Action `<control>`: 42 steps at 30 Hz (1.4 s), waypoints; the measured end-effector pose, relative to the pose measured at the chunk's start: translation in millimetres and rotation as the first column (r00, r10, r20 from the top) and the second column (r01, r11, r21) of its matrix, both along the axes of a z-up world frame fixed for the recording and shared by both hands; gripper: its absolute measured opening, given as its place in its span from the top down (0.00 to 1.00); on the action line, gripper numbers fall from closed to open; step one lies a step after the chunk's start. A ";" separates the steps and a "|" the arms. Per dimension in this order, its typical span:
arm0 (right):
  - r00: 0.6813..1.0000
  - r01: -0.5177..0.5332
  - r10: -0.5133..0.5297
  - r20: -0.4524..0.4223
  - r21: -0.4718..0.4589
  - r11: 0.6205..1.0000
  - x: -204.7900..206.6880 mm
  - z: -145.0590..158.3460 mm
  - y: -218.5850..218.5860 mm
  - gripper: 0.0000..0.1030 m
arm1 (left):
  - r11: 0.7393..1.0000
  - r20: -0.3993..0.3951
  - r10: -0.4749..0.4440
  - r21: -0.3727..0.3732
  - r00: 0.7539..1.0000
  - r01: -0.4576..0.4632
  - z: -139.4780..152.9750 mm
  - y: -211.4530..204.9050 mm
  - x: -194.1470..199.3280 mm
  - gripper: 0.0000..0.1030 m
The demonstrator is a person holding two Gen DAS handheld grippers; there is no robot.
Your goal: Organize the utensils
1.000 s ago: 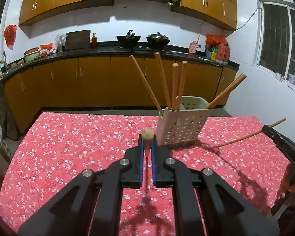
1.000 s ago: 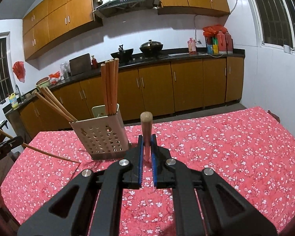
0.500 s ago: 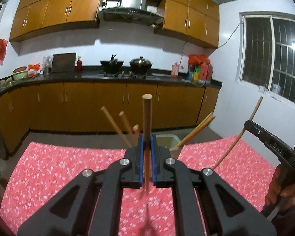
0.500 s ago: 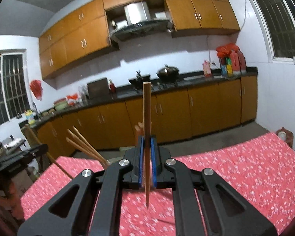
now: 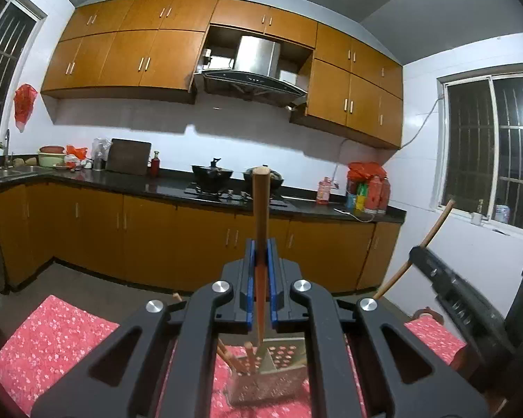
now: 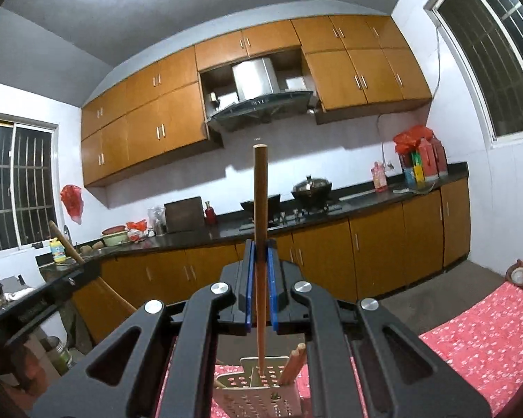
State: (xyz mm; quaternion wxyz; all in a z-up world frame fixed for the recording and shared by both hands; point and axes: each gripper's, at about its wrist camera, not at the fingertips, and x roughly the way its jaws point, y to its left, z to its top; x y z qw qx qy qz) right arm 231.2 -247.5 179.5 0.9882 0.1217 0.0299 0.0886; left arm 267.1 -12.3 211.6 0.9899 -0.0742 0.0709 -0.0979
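Note:
My left gripper (image 5: 260,249) is shut on a wooden chopstick (image 5: 260,209) held upright, its lower tip hanging over the perforated beige utensil holder (image 5: 279,379). Other chopsticks (image 5: 248,353) stand in that holder. My right gripper (image 6: 260,249) is likewise shut on an upright chopstick (image 6: 260,195), whose tip hangs just above the same holder (image 6: 258,393), where more chopsticks (image 6: 293,365) lean. In the left wrist view the right gripper shows as a black bar (image 5: 470,313) with its chopstick (image 5: 432,230). In the right wrist view the left gripper appears at the left edge (image 6: 52,289).
The holder stands on a table with a red flowered cloth (image 5: 52,341) (image 6: 481,334). Behind are brown base cabinets (image 5: 150,240), a dark counter with woks (image 5: 212,174), bottles and a range hood (image 6: 261,104). A red stool (image 6: 521,273) stands by the table's right side.
Both grippers have risen and tilted up toward level, lifting their chopsticks off the table. The holder has slid from mid-frame down to the bottom of both views.

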 end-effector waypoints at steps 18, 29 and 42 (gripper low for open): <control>0.986 -0.065 0.055 -0.158 -0.063 0.996 30.5 -37.7 24.3 0.76 | 0.998 -0.165 -0.055 -0.022 0.985 0.052 -54.6 -4.9 41.2 0.89; 0.997 -0.026 0.020 -0.078 -0.078 0.997 -22.4 -10.2 1.8 0.54 | 0.998 -0.126 -0.035 -0.064 0.991 0.027 -36.4 21.3 1.7 0.75; 0.994 0.048 -0.062 -0.087 -0.152 0.987 -120.1 -33.1 -18.6 0.02 | 0.997 -0.143 0.057 0.050 0.988 -0.051 -64.9 59.6 -95.7 0.21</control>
